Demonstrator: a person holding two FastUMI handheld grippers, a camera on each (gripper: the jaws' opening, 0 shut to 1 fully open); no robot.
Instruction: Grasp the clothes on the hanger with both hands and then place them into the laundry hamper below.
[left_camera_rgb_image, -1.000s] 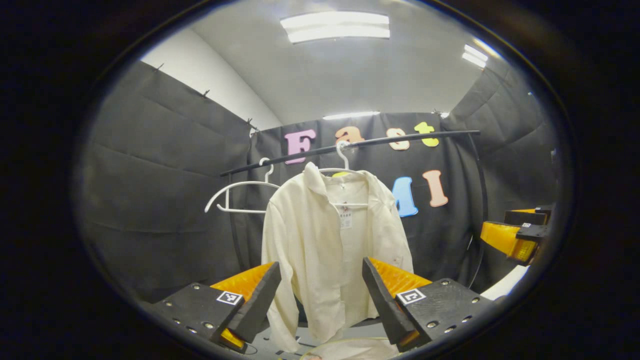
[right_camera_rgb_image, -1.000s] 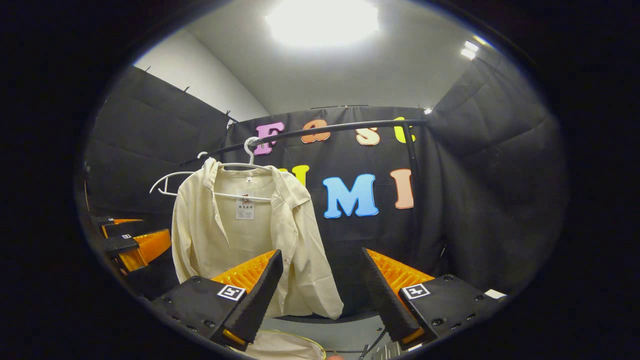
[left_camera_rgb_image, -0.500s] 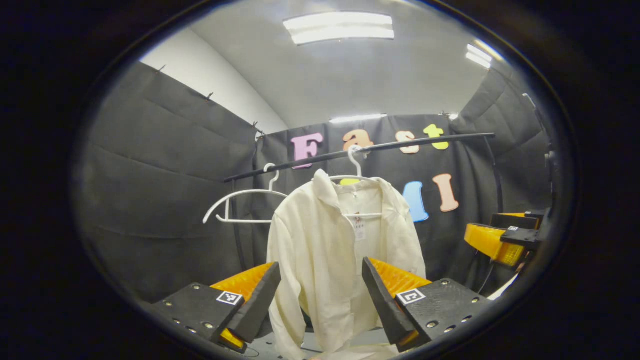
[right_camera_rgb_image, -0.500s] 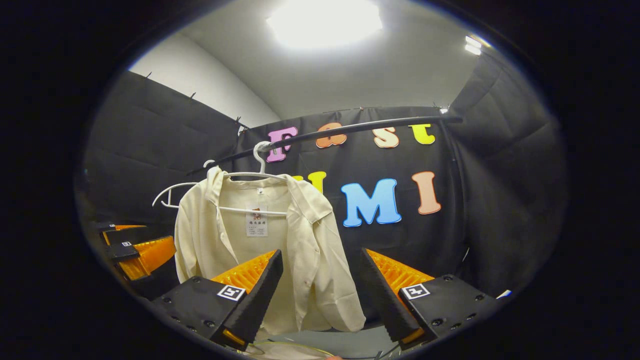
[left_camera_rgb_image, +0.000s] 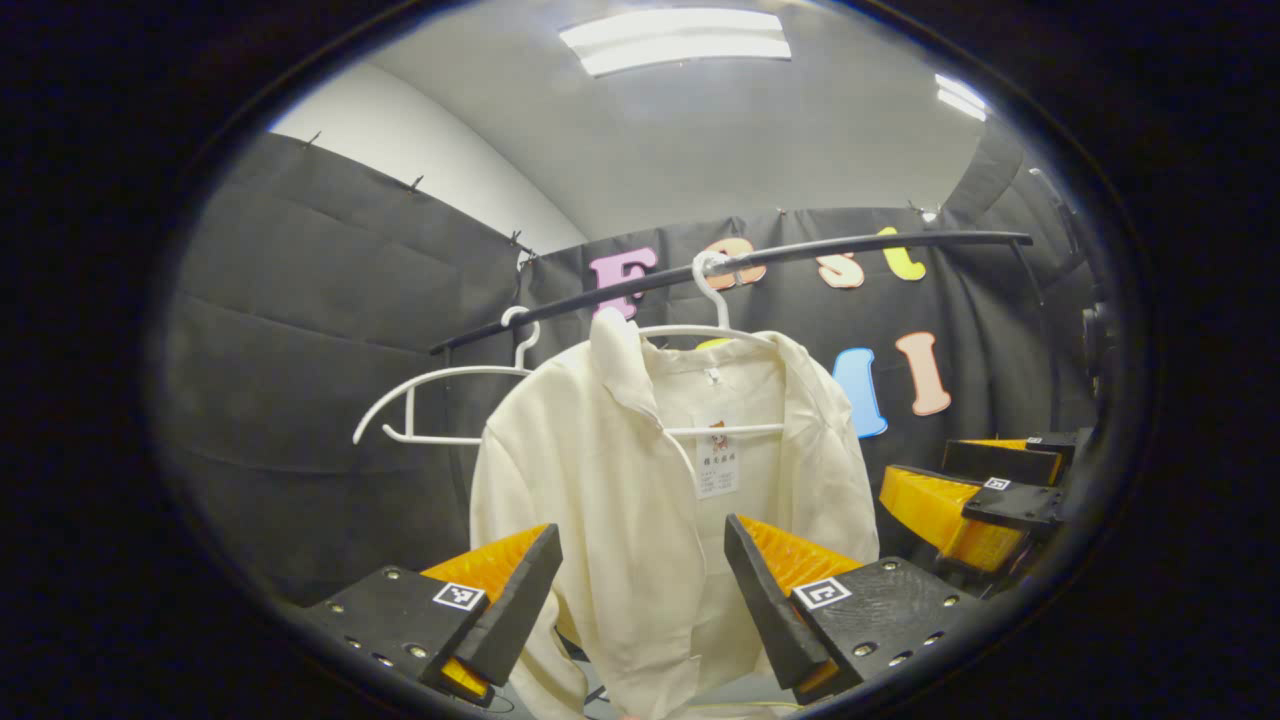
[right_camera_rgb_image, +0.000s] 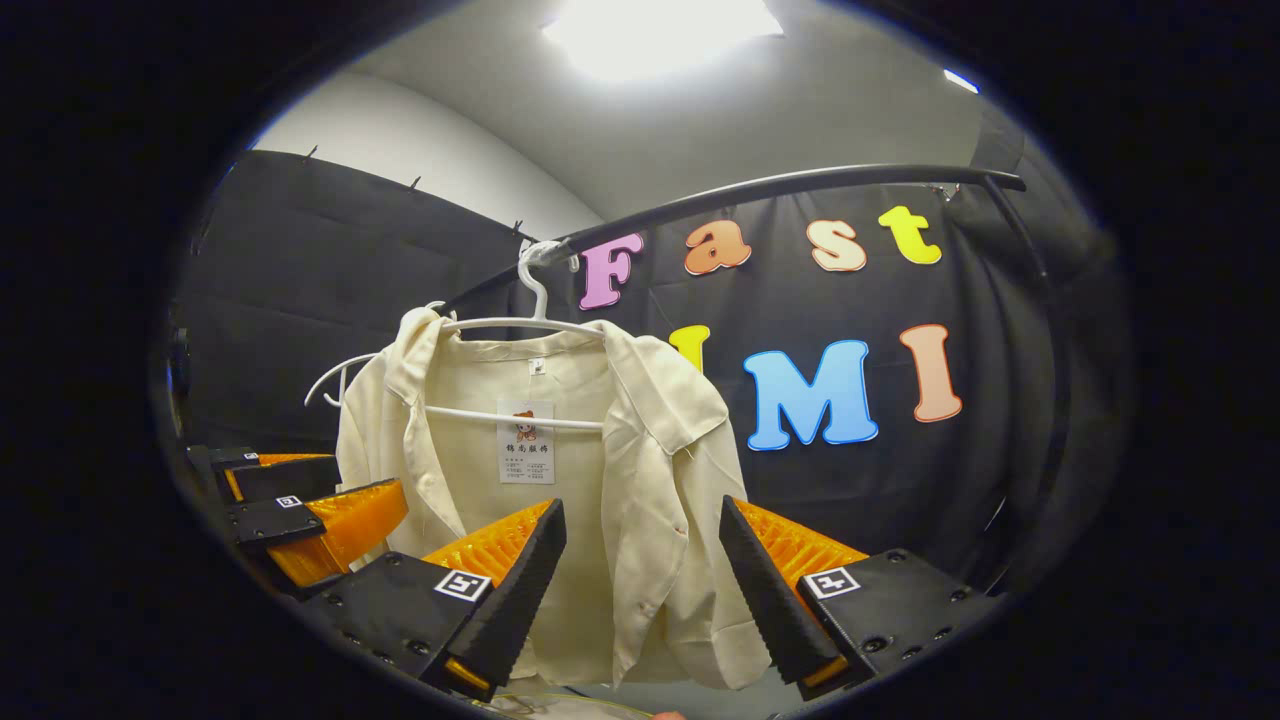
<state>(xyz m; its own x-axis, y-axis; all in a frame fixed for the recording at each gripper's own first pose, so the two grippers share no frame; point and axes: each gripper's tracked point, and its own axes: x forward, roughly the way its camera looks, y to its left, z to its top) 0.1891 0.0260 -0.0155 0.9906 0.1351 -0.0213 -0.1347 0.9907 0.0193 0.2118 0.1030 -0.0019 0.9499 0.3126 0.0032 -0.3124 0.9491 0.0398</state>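
A cream shirt (left_camera_rgb_image: 640, 500) hangs open-fronted on a white hanger (left_camera_rgb_image: 712, 318) at frame centre, collar up, a paper tag (right_camera_rgb_image: 526, 442) inside its neck.

Both hand-held grippers have closed in — apparently — on the shirt (left_camera_rgb_image: 640, 500).
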